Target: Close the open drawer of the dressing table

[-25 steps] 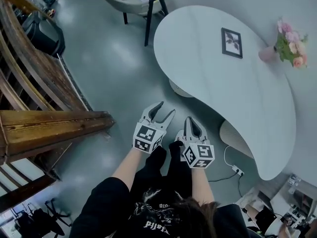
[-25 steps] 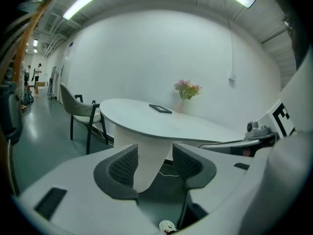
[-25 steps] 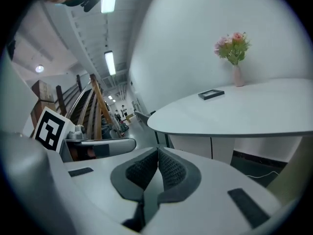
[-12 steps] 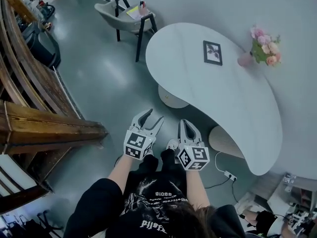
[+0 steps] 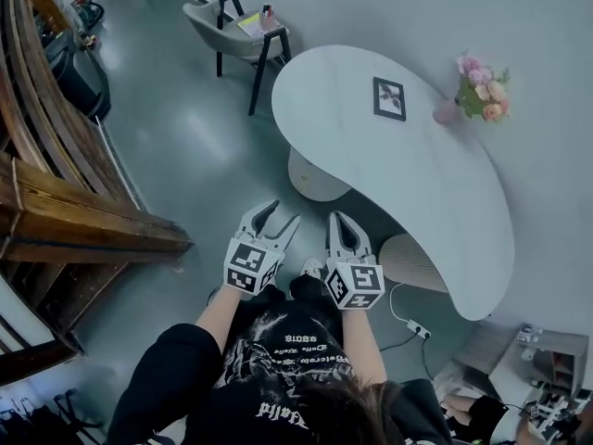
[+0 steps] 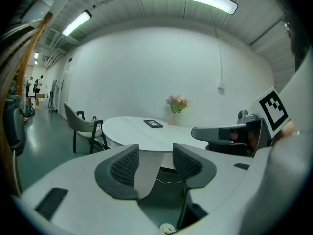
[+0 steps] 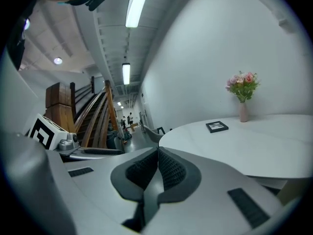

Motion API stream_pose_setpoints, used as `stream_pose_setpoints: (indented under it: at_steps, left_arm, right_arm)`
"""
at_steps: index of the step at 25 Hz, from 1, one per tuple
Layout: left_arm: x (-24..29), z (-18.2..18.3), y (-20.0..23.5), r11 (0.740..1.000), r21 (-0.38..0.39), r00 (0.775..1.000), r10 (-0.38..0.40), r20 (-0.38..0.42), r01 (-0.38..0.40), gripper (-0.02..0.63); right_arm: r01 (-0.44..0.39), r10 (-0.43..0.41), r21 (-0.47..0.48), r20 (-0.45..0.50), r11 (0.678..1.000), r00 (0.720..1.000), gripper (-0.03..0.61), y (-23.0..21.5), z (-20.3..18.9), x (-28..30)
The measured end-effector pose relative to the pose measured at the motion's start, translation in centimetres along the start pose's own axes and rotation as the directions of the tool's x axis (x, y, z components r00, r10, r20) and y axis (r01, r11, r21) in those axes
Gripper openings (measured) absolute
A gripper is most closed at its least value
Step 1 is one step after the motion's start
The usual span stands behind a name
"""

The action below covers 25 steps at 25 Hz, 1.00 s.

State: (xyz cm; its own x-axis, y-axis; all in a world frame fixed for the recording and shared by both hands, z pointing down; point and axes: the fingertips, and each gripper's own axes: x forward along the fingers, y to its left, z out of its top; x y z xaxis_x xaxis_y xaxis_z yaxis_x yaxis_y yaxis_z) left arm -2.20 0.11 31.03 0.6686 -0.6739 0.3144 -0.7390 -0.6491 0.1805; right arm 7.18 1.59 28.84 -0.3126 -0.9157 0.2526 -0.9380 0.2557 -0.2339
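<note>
Standing short of the dressing table [image 5: 417, 174], on its open-floor side, the person holds both grippers out at waist height, side by side and pointing toward the table's near edge.

Left gripper [image 5: 283, 213]: jaws apart, a moderate gap. Nothing sits between the ribbed pads; through the gap only the table's edge and the floor [image 5: 204, 137] beneath it show.

Right gripper [image 5: 340, 221]: jaws brought fully together, pad pressed on pad, with nothing caught between them. It is the nearer of the two to the table, yet neither one touches it.

Table: white, kidney-shaped top set along the wall and carried on two rounded pedestals [image 5: 408, 262]. On the top lie a dark picture frame [image 5: 389, 98], flat, and a pink vase [image 5: 447, 111] of flowers, upright, on the wall side of the frame.

Drawer: belongs to this table, but I cannot make it out in any view; only the top surface and the pedestals show from here.

Around the table: a grey chair [image 5: 232, 31] stands off its far end. A white power strip [image 5: 417, 330] lies on the floor by its near end, beside the closer pedestal. A wooden staircase [image 5: 83, 221] rises across the floor from the table, well apart.
</note>
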Motion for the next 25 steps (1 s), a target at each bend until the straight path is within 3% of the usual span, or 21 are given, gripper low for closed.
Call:
stream_pose_setpoints:
  at_steps: [6,14,20,25]
  left_arm:
    - [-1.6,0.0,-0.5,1.0,0.009,1.0,-0.007,0.009,0.006,0.224]
    - [-2.0,0.1,-1.2,1.0,0.017,1.0,-0.012,0.025,0.012,0.214]
    - [-2.1,0.4,-1.2,1.0,0.018,0.999,-0.013,0.046,0.012,0.068]
    - [-1.1,-0.2,-1.3,0.999,0.041,1.0,-0.004,0.014,0.003,0.025]
  right_arm:
    - [-0.002,0.001,-0.048,-0.025,0.999,1.0,0.026,1.2,-1.0,-1.4]
    - [0.013,-0.015,-0.035,-0.036,0.999,0.999,0.026,0.8,-2.1,-2.3]
    - [0.007,-0.009,-0.033,-0.049,0.999,0.999,0.026,1.0,-2.7,-2.0]
    - [-0.009,0.008,-0.028,-0.049,1.0,0.999,0.026,0.8,-2.7,-1.4]
